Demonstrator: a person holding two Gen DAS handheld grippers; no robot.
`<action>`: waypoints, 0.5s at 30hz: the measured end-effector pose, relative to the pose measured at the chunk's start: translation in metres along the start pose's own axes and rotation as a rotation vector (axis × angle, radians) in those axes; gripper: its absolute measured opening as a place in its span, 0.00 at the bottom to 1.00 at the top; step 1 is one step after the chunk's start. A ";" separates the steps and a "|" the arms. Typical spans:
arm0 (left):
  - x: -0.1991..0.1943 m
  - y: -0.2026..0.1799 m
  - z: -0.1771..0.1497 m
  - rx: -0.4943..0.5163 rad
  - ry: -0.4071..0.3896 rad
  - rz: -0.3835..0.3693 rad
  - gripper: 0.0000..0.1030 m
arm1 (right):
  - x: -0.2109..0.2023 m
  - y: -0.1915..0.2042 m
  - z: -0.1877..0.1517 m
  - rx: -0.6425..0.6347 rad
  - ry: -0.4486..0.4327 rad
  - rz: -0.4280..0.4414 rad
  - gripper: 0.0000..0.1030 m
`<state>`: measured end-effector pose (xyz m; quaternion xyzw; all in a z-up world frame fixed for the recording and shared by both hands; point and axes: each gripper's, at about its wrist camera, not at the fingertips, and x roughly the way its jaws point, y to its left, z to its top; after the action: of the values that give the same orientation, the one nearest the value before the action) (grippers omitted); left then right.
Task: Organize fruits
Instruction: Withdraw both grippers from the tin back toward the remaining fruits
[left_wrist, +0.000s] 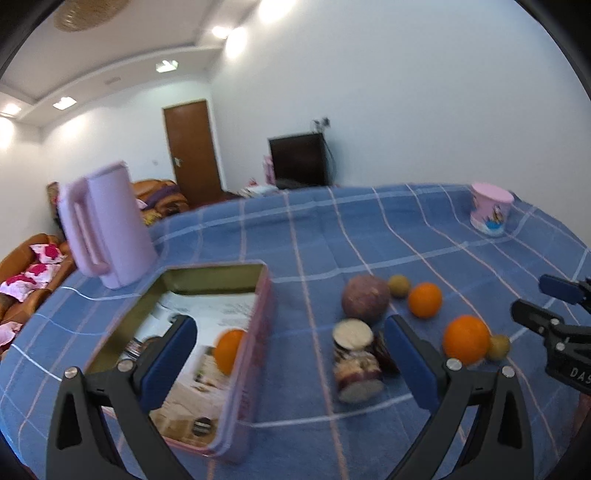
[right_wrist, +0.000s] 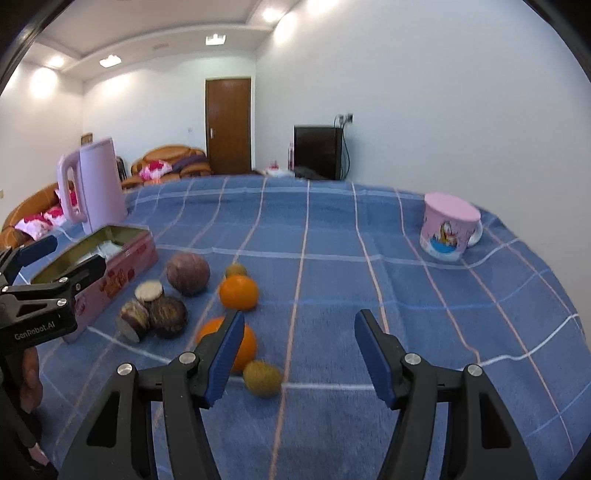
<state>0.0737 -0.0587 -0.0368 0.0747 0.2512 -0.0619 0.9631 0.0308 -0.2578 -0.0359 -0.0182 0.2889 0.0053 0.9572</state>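
With both my left gripper (left_wrist: 291, 354) and right gripper (right_wrist: 299, 354) spread and empty, one orange (left_wrist: 229, 350) sits in the tin box (left_wrist: 258, 332) while the near orange (right_wrist: 236, 347), touching a small greenish fruit (right_wrist: 263, 378), could roll if nudged.

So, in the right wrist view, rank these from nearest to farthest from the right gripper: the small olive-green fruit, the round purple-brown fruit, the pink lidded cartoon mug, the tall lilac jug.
1. Small olive-green fruit: just ahead of the right gripper, toward its left finger.
2. Round purple-brown fruit: further out, left, beside the tin.
3. Pink lidded cartoon mug: far right.
4. Tall lilac jug: far left corner.
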 end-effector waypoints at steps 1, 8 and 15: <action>0.002 -0.003 -0.001 0.009 0.012 -0.011 1.00 | 0.004 -0.001 -0.002 0.001 0.025 0.018 0.62; 0.014 -0.005 -0.005 0.007 0.093 -0.058 1.00 | 0.020 0.004 -0.013 -0.020 0.116 0.075 0.55; 0.022 -0.007 -0.010 0.003 0.152 -0.103 0.98 | 0.025 0.005 -0.016 -0.033 0.159 0.115 0.44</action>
<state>0.0865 -0.0654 -0.0573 0.0677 0.3271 -0.1060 0.9366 0.0428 -0.2530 -0.0638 -0.0178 0.3642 0.0634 0.9290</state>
